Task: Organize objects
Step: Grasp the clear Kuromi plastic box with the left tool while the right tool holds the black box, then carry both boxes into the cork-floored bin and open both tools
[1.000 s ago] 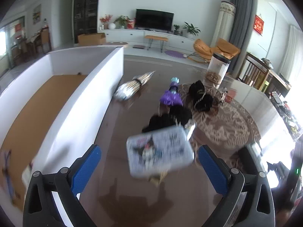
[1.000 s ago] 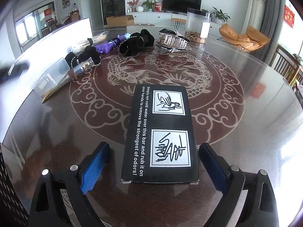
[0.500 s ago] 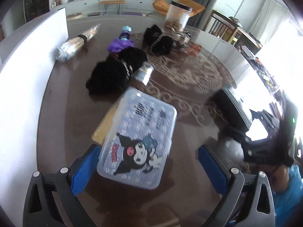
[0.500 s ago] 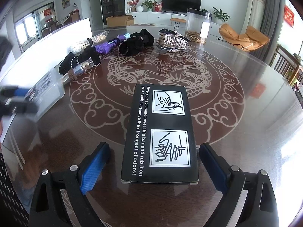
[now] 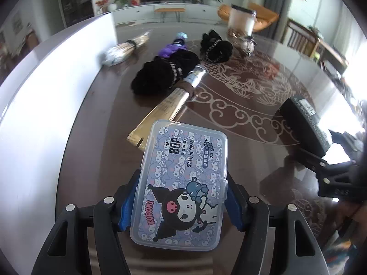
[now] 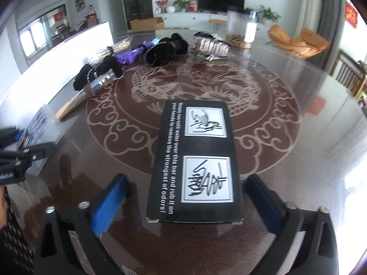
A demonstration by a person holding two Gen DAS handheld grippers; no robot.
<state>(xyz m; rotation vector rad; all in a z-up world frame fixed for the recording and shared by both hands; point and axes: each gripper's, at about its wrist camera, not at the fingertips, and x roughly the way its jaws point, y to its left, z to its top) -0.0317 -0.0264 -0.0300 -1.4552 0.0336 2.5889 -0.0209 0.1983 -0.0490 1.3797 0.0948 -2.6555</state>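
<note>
The left gripper (image 5: 181, 202) has just been closing – its jaws now pinch the near end of a clear plastic floss-pick box (image 5: 183, 181), the lid printed in pale purple with a black-and-white cartoon figure and "BOP". The box's far end overlaps a flat tan pack (image 5: 160, 114) on the dark patterned counter (image 5: 240, 105). The right gripper (image 6: 190, 204) has spread its jaws wide – they stand either side of a black box (image 6: 195, 160) with white lettering, not touching it.

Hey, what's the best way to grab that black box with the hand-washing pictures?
Grip the black box across its two long side edges near the near end, coming from above and behind. It lies flat, lengthwise between the open right gripper fingers, narrow enough to span.
</note>
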